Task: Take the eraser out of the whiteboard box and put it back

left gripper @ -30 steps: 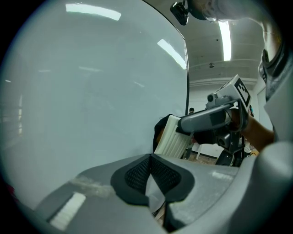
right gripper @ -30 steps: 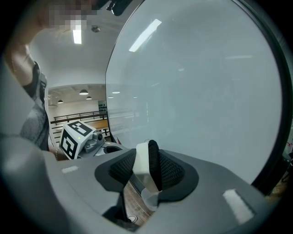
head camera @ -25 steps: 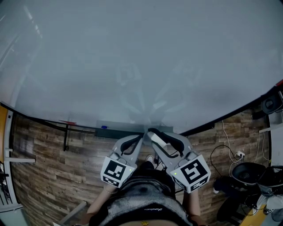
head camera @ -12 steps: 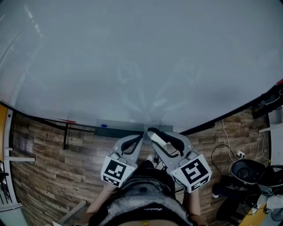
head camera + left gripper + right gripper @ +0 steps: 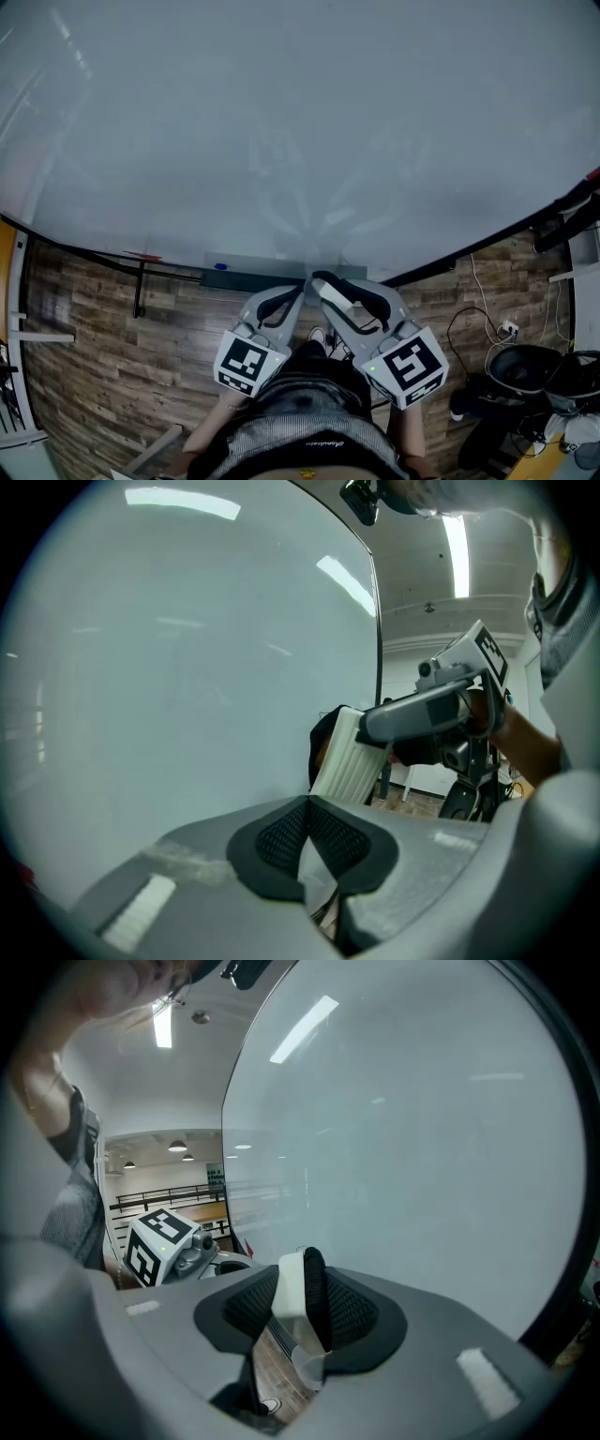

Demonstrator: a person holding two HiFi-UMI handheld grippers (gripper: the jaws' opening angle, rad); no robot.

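One eraser [image 5: 336, 294] is all I carry. My right gripper [image 5: 322, 281] is clamped on it, white back against one pad and black felt against the other. My left gripper [image 5: 298, 291], the second of the two, sits beside it at the lower centre of the head view, jaws closed together on nothing.

One whiteboard [image 5: 281, 122] fills the upper two thirds of the frame, its dark lower edge sweeping from the left middle across to the right. One long dark box [image 5: 248, 278] hangs on that edge at centre, with one small blue thing [image 5: 220, 267] near its left end. The eraser is out of the box, just below its front edge; I cannot tell whether they touch.

Bare wood floor [image 5: 103, 347] lies open at lower left. The lower right is crowded with cables [image 5: 473, 323] and a dark round object [image 5: 523, 367].
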